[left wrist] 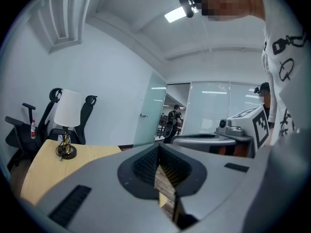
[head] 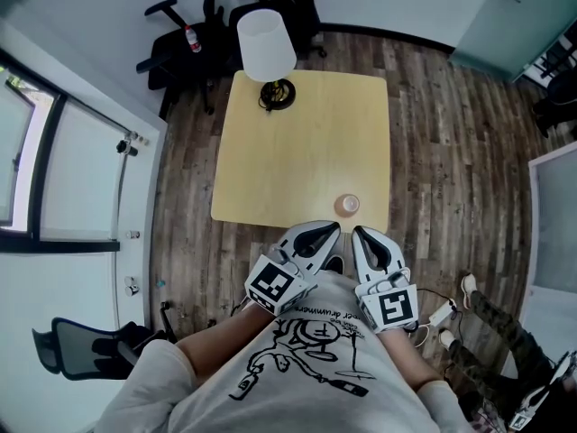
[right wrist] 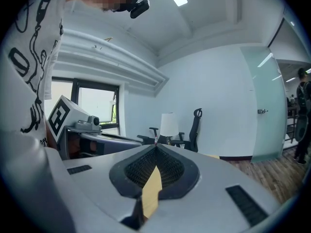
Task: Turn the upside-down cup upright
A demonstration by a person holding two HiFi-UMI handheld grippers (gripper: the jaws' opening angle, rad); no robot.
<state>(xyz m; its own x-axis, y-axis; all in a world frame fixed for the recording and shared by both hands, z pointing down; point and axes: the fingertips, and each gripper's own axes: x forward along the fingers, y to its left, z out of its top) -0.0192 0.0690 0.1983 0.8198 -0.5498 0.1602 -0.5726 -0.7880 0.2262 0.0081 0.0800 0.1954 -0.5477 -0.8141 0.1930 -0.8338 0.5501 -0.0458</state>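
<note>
- Your left gripper point(head: 325, 234) and right gripper point(head: 364, 238) are held at your chest, both clenched with nothing between the jaws.
- The cup point(head: 347, 206) stands on the table point(head: 297, 142), close to its near edge and just beyond the right gripper. Nudge it with clenched jaws and it could tip or roll off.
- Neither gripper view shows the cup. From your head it looks too small to tell which end is up.
</note>
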